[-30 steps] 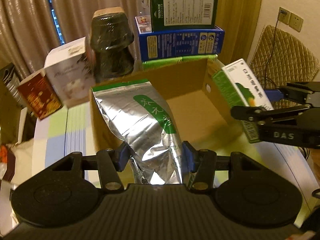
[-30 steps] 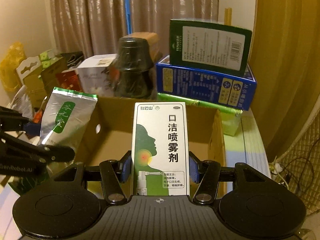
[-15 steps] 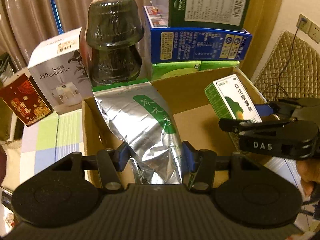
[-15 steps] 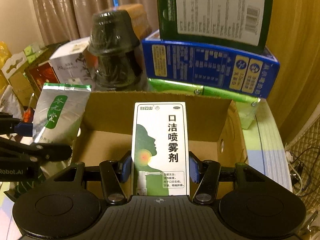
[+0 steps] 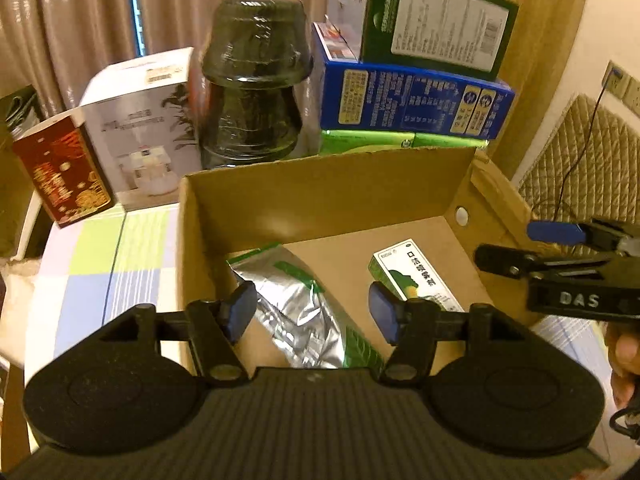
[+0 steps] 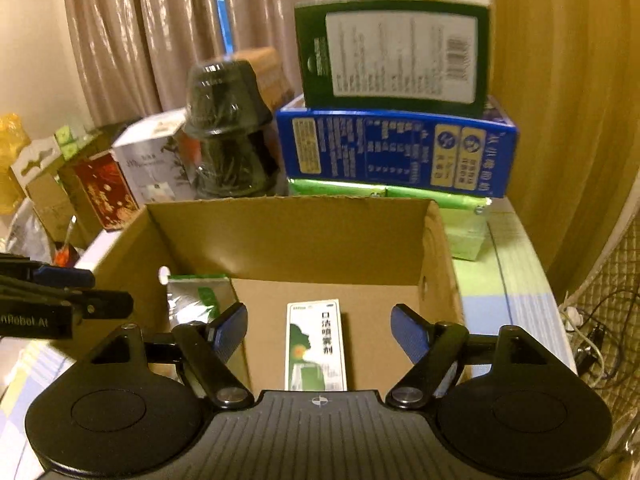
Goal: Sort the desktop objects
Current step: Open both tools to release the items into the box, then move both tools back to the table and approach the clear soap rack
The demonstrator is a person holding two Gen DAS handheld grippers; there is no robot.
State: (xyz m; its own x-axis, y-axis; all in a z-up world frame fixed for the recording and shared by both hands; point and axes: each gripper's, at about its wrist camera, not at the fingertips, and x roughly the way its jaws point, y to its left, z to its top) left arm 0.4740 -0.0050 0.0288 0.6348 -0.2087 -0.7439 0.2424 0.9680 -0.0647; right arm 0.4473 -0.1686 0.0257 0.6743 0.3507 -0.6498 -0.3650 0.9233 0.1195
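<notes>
Cardboard box [image 5: 328, 184], frame centre, serves as the sorting bin. Left view: foil pouch [image 5: 296, 308] lies on its floor below left gripper [image 5: 312, 314], fingers opening, nothing pinched. Right view: spray carton [image 6: 316, 344] flat on floor; right gripper [image 6: 319, 334] fingers opening wide, clear of it.

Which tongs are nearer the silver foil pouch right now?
Left. The left tongs, jaws opening, sit right over the silver foil pouch in the cardboard box; the right tongs hang over the spray carton beside it.
</notes>
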